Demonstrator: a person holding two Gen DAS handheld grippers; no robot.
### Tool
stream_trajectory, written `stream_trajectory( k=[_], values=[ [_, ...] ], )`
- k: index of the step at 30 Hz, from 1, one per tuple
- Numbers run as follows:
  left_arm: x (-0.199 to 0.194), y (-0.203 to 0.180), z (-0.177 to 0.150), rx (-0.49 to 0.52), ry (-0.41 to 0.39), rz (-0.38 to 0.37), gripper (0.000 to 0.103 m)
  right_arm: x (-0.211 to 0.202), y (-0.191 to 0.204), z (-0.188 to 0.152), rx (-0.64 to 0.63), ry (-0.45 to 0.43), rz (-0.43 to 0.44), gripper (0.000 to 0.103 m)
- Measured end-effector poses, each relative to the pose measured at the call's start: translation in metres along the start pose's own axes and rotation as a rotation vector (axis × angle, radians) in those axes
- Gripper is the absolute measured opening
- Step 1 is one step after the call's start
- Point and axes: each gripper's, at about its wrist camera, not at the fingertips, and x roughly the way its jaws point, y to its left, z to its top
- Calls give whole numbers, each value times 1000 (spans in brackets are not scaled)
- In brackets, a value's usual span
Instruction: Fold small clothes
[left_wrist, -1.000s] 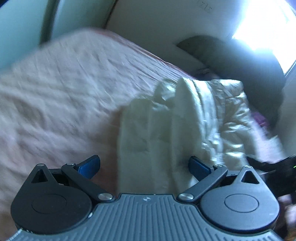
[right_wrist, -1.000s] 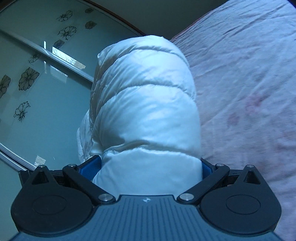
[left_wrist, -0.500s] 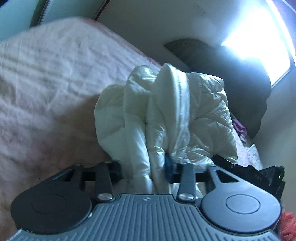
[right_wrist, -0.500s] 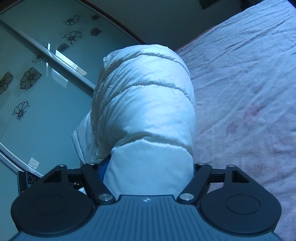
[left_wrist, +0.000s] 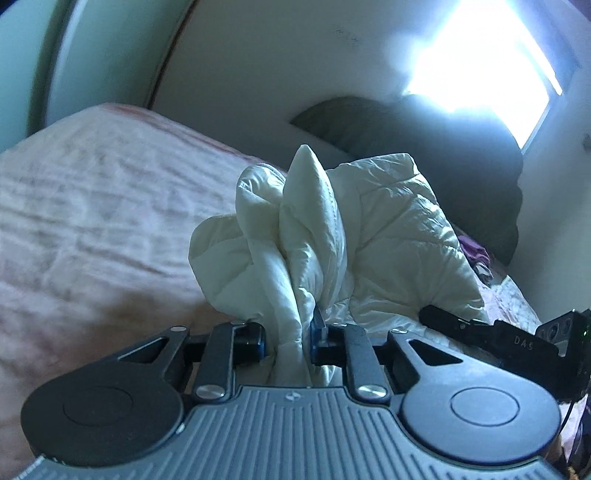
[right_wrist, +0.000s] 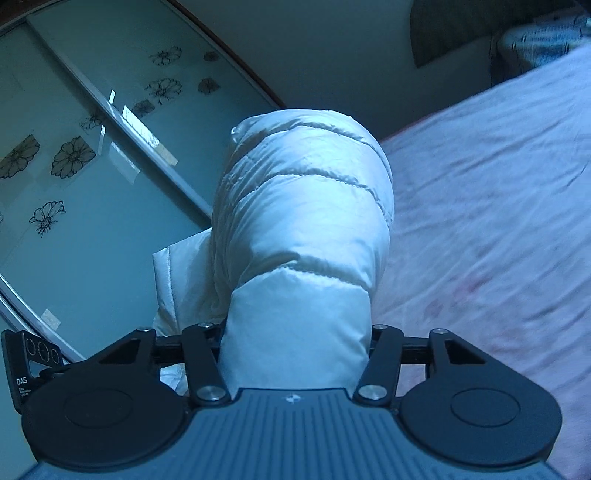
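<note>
A small white quilted puffer jacket (left_wrist: 351, 236) is bunched up and raised off the pink bedspread (left_wrist: 92, 229). My left gripper (left_wrist: 290, 338) pinches a gathered fold of it between blue pads, its jaws still closing. In the right wrist view the same jacket (right_wrist: 306, 221) bulges up as a thick padded roll, and my right gripper (right_wrist: 297, 347) squeezes its wide end, jaws still closing, pads hidden by the fabric. The right gripper (left_wrist: 517, 343) shows at the right edge of the left wrist view.
The pink bedspread (right_wrist: 498, 221) stretches to the right. Glass wardrobe doors with flower prints (right_wrist: 74, 158) stand to the left. A dark pillow or headboard (left_wrist: 443, 155) and a bright window (left_wrist: 487, 62) lie beyond the jacket. Purple cloth (left_wrist: 476, 254) sits near the bed's far corner.
Both grippers went from wide open to clamped on the jacket. The jacket has been gathered and raised off the bed, and both views have tilted upward.
</note>
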Motion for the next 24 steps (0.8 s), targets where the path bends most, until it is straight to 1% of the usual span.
stream_trajectory(
  k=[2,4,6,10,14,17,19,21,23,24],
  values=[
    [4,-14,2,30,-7,-9,19,-11,-2,6,-16,-21,-19,54],
    [11,-29,4,66,-7,-3,19,-23,-4,11,-37,-41,-44,54],
    [22,-44,4,95,6,9,19,-31,-8,16,-41,-56,-63,54],
    [42,-65,3,117,33,11,19,-45,-24,20,-21,-83,-104,54],
    [60,-80,-7,142,59,6,20,-60,-41,21,-3,-103,-140,54],
    [72,-92,-18,178,80,25,21,-66,-53,19,11,-104,-163,54],
    [78,-100,-26,218,86,47,22,-67,-59,18,15,-96,-176,54],
    [80,-106,-31,265,74,71,25,-66,-66,17,32,-90,-171,54],
    [82,-108,-35,290,69,89,29,-67,-74,15,51,-86,-161,55],
    [82,-109,-36,296,68,101,34,-66,-77,15,57,-82,-157,56]
  ],
)
